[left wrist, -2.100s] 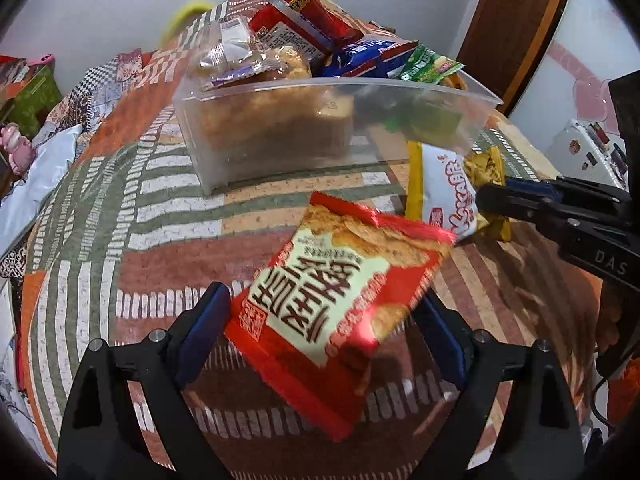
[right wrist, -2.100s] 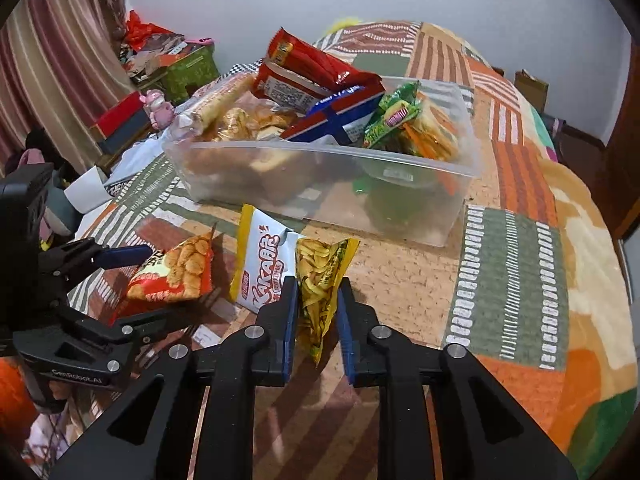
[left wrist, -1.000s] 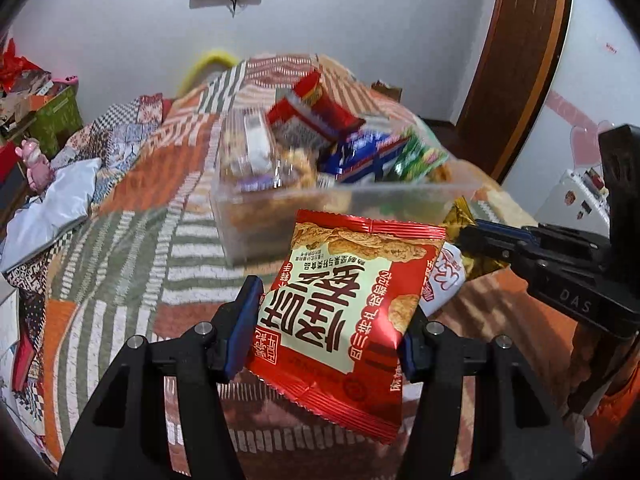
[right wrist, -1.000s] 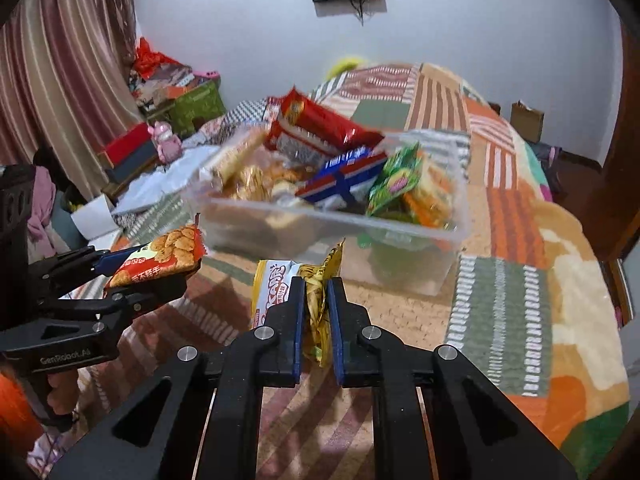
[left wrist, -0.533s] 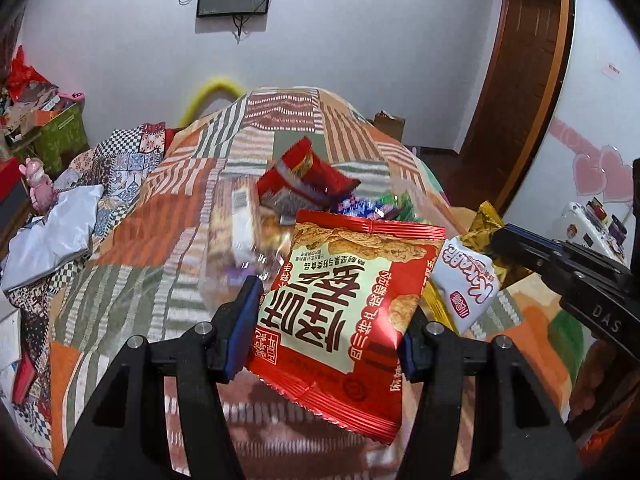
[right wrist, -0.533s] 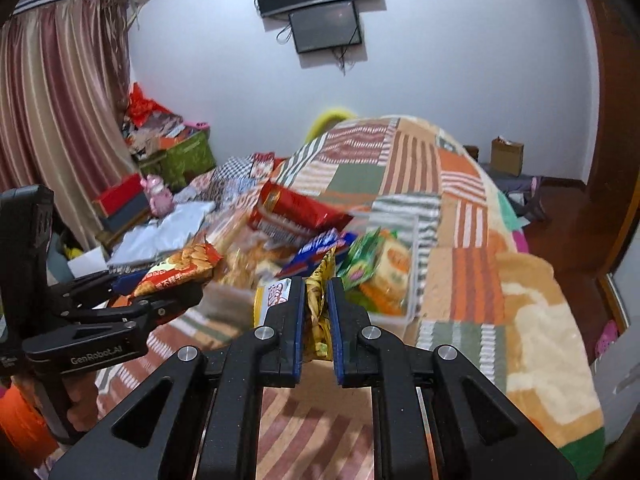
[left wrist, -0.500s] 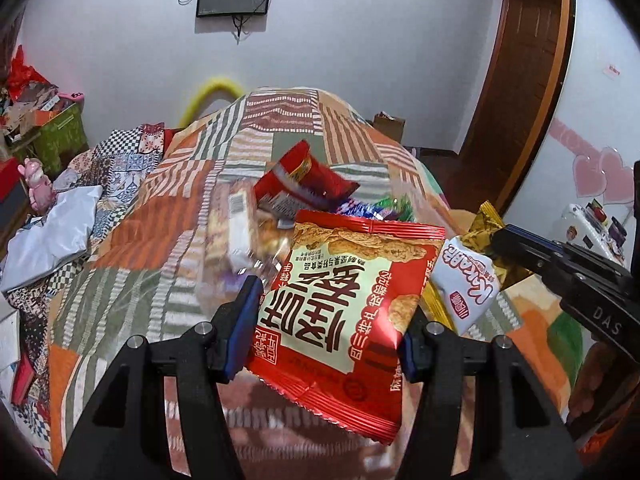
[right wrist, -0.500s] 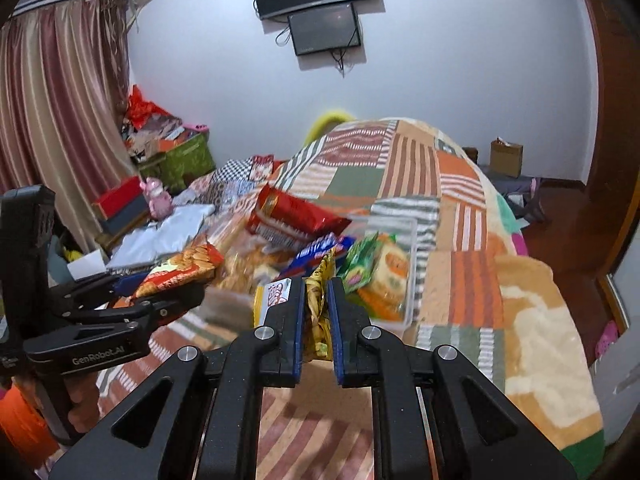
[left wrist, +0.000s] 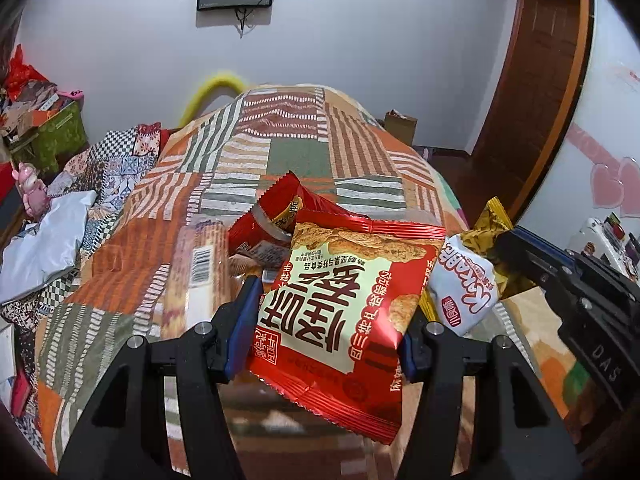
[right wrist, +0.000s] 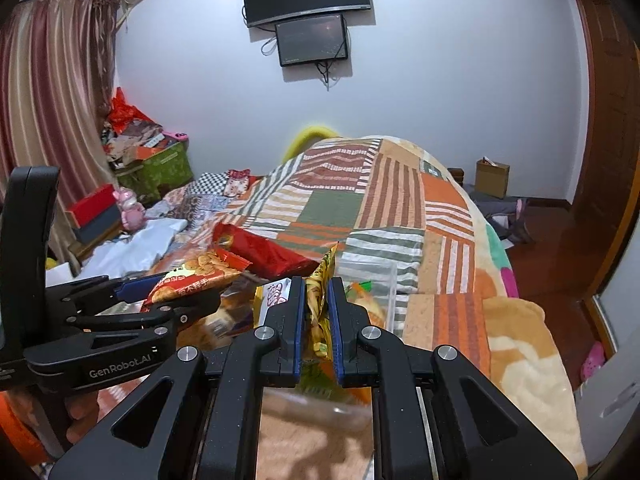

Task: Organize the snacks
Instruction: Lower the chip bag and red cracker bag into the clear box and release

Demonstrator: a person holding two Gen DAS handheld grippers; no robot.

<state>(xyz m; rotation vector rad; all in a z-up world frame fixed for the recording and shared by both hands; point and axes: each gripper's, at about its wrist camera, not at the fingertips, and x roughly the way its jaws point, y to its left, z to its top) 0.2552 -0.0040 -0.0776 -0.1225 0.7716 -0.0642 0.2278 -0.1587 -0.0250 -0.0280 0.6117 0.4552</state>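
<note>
Snacks fill both sets of jaws. The left gripper [left wrist: 324, 320] clamps a red packet [left wrist: 344, 304] across its width, blue pads pressing the packet's two side edges, so the jaws stand partly apart on it. The packet sits tilted between the fingers, its printed face toward the camera and its lower crimped edge hanging below the pads. In the right wrist view the same packet [right wrist: 192, 280] shows edge-on, to the left of the right jaws.

The right gripper [right wrist: 316, 320] is closed tight on a yellow bag [right wrist: 320, 304], which stands upright and pinched thin between the pads, its top corner poking up past the fingertips. A white part of the bag [right wrist: 274, 294], printed in red, shows just left of the left pad. From the left wrist view the bag [left wrist: 464, 284] hangs to the right of the left jaws, white face forward and yellow top above, held at the tip of the right gripper [left wrist: 504, 248].

Ahead of and below both jaws lies the clear bin [right wrist: 384, 280], its rim visible just right of the right jaws. Inside it, beyond the left jaws, a red pouch [left wrist: 280, 208] juts up, and a long biscuit sleeve [left wrist: 200, 268] lies left of the left finger. The bin rests on a patchwork blanket [left wrist: 288, 148].
</note>
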